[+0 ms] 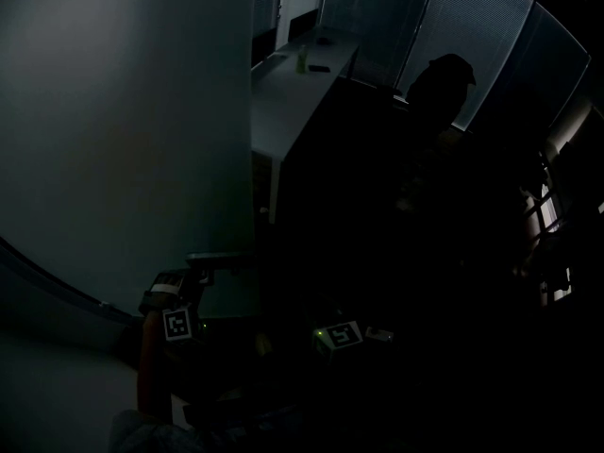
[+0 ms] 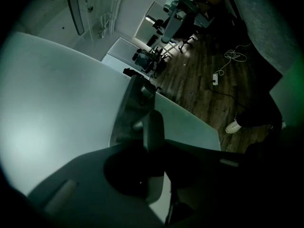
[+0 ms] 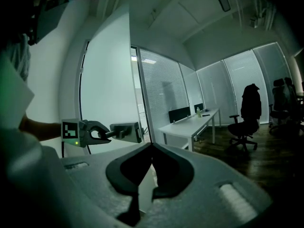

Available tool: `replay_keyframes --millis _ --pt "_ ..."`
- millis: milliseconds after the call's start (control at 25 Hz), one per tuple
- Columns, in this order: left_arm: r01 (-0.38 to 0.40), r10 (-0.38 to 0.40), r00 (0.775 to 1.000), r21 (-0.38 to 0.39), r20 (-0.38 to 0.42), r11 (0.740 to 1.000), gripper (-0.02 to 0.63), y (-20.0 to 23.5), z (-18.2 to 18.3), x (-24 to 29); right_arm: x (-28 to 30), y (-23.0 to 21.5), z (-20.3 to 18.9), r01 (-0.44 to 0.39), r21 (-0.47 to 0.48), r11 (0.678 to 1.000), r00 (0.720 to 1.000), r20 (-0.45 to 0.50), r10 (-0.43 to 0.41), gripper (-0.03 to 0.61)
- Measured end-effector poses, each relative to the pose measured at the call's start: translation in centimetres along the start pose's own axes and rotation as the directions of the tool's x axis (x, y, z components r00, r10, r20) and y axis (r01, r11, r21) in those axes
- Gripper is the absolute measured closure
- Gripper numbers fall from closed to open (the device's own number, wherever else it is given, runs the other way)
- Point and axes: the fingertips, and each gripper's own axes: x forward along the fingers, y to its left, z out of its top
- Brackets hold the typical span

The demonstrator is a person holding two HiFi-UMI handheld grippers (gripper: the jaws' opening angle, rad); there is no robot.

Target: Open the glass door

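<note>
The glass door (image 1: 123, 140) is a large frosted pane that fills the left of the head view. Its short bar handle (image 3: 124, 131) sticks out near the door's edge. My left gripper (image 3: 105, 134) is shut on that handle, with its marker cube (image 1: 177, 325) toward me. In the left gripper view the handle (image 2: 153, 127) runs upright between the jaws, with the frosted glass (image 2: 57, 118) to the left. My right gripper (image 3: 152, 148) hangs a little right of the left one. It is shut with nothing in it and is apart from the door.
A long white desk (image 1: 283, 92) with a small bottle (image 1: 302, 59) stands beyond the door's edge. An office chair with a jacket (image 3: 247, 122) is on the dark wooden floor (image 2: 209, 84). Blind-covered glass walls (image 3: 164, 94) close the room. A cable (image 2: 232, 56) lies on the floor.
</note>
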Motion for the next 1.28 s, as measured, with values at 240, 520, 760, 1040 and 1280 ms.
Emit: replay_keyframes --millis 240,520,760,1040,1280 --pt "0.003 -0.003 1.000 -0.005 0.008 1.000 0.525 -1.1 0.0 -1.2 -0.6 0.6 -0.7 -0.001 0.001 1.000 1.000 0.002 0.001 0.577" --pt "0.018 -0.018 1.000 -0.002 0.007 1.000 0.523 -1.7 -0.1 -2.3 -0.7 0.6 -0.7 0.000 0.002 1.000 1.000 -0.004 0.000 0.577" --pt "0.029 -0.029 0.999 0.005 0.019 1.000 0.522 -2.9 0.1 -3.4 -1.0 0.0 -0.5 0.005 -0.015 1.000 1.000 0.014 -0.004 0.577" --pt "0.035 -0.036 0.999 0.017 0.031 0.999 0.522 -3.6 0.4 -4.3 -1.2 0.2 -0.7 0.006 -0.016 1.000 1.000 0.011 -0.006 0.577" --pt "0.031 -0.032 0.999 0.026 0.041 0.999 0.522 -4.0 0.5 -4.4 -0.8 0.2 -0.8 0.009 -0.013 1.000 1.000 0.010 -0.009 0.577"
